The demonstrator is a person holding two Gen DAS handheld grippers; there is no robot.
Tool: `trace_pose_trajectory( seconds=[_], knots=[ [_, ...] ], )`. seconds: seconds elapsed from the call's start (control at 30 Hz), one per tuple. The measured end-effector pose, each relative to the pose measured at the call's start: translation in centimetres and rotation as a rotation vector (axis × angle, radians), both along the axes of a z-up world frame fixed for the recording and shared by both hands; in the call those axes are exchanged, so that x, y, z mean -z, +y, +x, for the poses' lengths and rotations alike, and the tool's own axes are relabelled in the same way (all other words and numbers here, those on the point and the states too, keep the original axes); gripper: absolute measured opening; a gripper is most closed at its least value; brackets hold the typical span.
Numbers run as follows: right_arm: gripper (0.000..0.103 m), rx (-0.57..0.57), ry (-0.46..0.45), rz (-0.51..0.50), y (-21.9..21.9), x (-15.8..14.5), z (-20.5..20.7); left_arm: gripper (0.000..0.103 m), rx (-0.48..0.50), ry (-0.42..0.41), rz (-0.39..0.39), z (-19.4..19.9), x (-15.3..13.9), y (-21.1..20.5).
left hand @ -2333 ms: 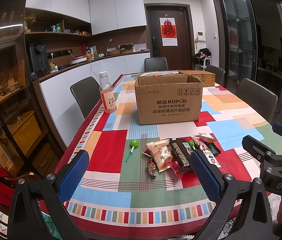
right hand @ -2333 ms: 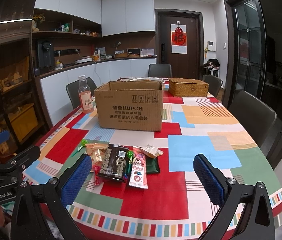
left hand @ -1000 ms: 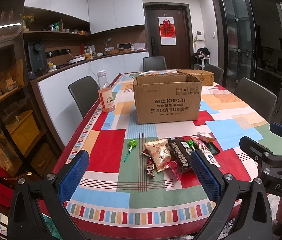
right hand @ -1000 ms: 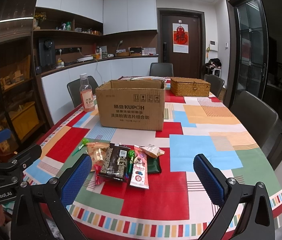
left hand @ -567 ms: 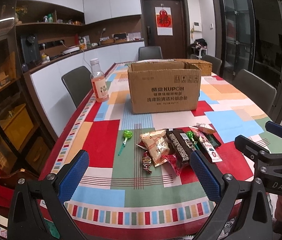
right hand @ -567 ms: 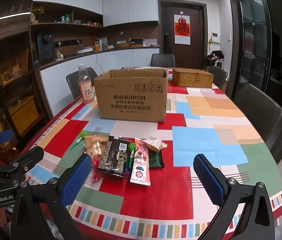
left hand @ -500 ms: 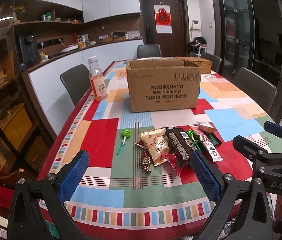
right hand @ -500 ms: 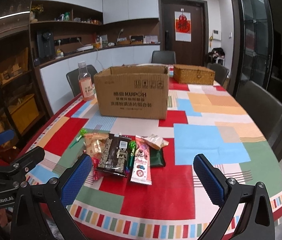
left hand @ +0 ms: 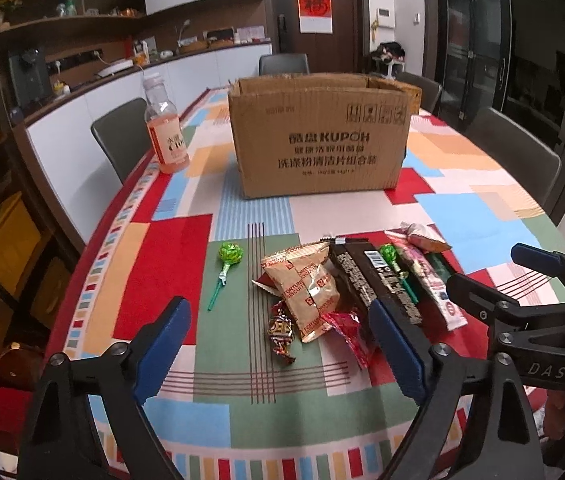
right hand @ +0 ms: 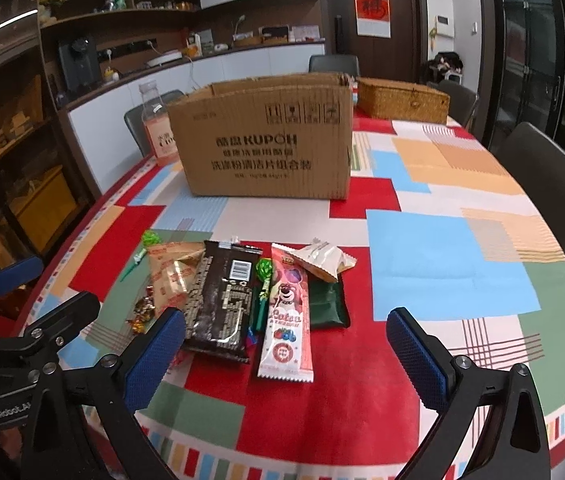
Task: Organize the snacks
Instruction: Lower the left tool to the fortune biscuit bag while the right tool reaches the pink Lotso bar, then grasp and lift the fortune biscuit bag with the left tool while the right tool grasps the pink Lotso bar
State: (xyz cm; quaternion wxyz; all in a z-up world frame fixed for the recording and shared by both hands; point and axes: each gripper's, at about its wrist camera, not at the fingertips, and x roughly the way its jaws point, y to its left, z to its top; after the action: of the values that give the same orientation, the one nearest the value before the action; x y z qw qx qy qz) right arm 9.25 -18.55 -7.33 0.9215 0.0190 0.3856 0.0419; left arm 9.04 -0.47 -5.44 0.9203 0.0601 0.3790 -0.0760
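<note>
A pile of snacks lies on the patterned tablecloth: a tan biscuit bag (left hand: 308,286), a dark chocolate pack (left hand: 374,280), a pink Lotso bar (right hand: 288,316), a green lollipop (left hand: 228,258), a small foil candy (left hand: 280,330), a red wrapper (left hand: 346,330), a dark green pouch (right hand: 326,304) and a white wafer pack (right hand: 322,258). An open cardboard box (left hand: 318,136) stands behind them. My left gripper (left hand: 278,350) is open just above the near side of the pile. My right gripper (right hand: 284,360) is open over the pink bar's near end. Both are empty.
A pink drink bottle (left hand: 164,124) stands left of the box. A wicker basket (right hand: 402,98) sits behind the box at right. Grey chairs (right hand: 550,172) ring the table. The table's near edge (left hand: 282,464) runs just below my grippers. A counter and shelves line the left wall.
Both grippers have moved forward and down toward the snack pile, which now looks larger and closer. Both stay open. No snack has moved.
</note>
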Motion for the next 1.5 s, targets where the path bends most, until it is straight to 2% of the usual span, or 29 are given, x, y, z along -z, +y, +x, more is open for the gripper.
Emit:
trace_pose_trajectory(
  seconds=[0.23, 0.4, 0.53, 0.6, 0.7, 0.9, 1.23, 1.27, 1.33, 1.37, 1.5],
  knots=[
    [0.091, -0.009, 0.085, 0.004, 0.1, 2.0, 2.8, 0.079, 0.022, 0.082, -0.013, 3.3, 2.6, 0.0],
    [0.082, -0.014, 0.127, 0.013, 0.1, 3.2, 4.5, 0.075, 0.036, 0.113, -0.019, 5.1, 3.9, -0.2],
    [0.079, -0.011, 0.152, 0.014, 0.2, 4.0, 5.7, 0.073, 0.041, 0.141, -0.025, 6.2, 4.7, -0.3],
    [0.072, -0.015, 0.168, 0.021, 0.2, 4.4, 6.2, 0.072, 0.046, 0.154, -0.028, 6.6, 5.0, -0.4],
    [0.068, -0.022, 0.193, 0.030, 0.2, 5.0, 6.8, 0.071, 0.055, 0.166, -0.033, 7.0, 5.4, -0.6],
    [0.058, -0.032, 0.206, 0.052, 0.1, 5.6, 7.6, 0.064, 0.075, 0.167, -0.057, 7.8, 6.0, -0.9],
    [0.047, -0.044, 0.194, -0.010, 0.6, 5.9, 8.0, 0.055, 0.097, 0.206, -0.076, 8.7, 6.9, -1.6],
    [0.044, -0.046, 0.192, -0.021, 0.7, 6.0, 8.0, 0.054, 0.099, 0.203, -0.074, 8.7, 6.9, -1.7],
    [0.037, -0.049, 0.188, -0.043, 0.8, 6.0, 8.0, 0.044, 0.105, 0.203, -0.082, 8.7, 6.9, -1.8],
    [0.031, -0.051, 0.186, -0.050, 0.9, 6.0, 8.0, 0.043, 0.109, 0.206, -0.091, 8.7, 6.9, -1.8],
    [0.026, -0.056, 0.192, -0.054, 0.8, 5.8, 8.1, 0.039, 0.102, 0.197, -0.103, 8.4, 6.5, -1.6]
  ],
)
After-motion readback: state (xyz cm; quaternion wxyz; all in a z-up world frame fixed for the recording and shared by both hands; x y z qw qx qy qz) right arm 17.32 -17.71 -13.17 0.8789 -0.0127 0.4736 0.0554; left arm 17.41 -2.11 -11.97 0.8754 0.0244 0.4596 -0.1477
